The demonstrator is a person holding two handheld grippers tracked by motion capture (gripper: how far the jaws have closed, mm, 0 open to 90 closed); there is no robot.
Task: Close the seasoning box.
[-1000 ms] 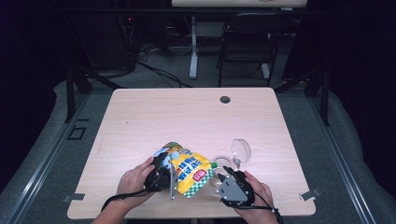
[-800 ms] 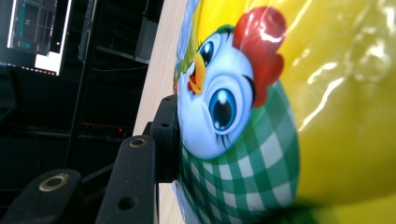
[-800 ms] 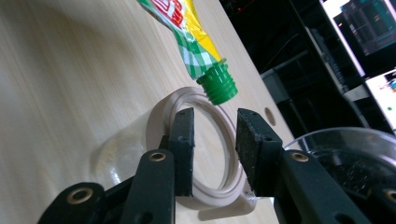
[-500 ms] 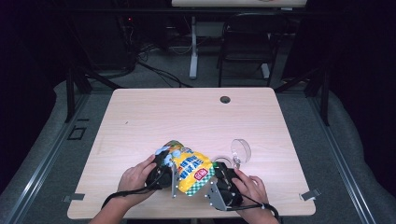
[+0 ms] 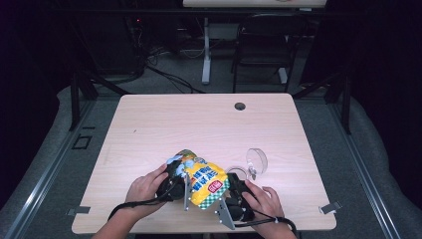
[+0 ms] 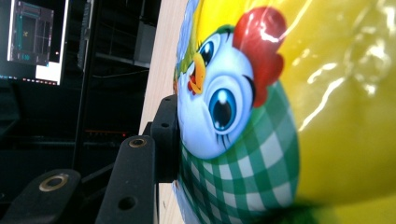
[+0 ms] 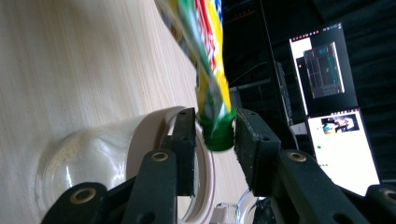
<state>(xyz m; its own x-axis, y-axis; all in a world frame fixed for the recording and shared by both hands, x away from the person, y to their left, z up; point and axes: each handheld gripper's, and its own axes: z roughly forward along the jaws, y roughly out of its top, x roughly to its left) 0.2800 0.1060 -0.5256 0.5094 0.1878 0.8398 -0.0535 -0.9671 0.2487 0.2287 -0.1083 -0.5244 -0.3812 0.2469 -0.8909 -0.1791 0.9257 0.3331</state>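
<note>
Pinching a glossy yellow-and-green plastic snack bag [image 5: 201, 181] at both ends, left gripper [image 5: 171, 185] clamped on it, right gripper [image 7: 214, 130] closed on its green corner, clear glass jar [image 7: 107, 158] lying beside the bag, contents unclear.

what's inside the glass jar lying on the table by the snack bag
Through the clear wall of the glass jar, nothing solid shows, just a pale grainy haze on the glass. The right claw, jaws either side of the yellow snack bag's green corner, covers part of the jar's mouth.

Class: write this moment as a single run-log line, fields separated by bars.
left gripper: grips snack pouch | right gripper: jaws around pouch's green cap, contact unclear | glass jar: lying on table
</note>
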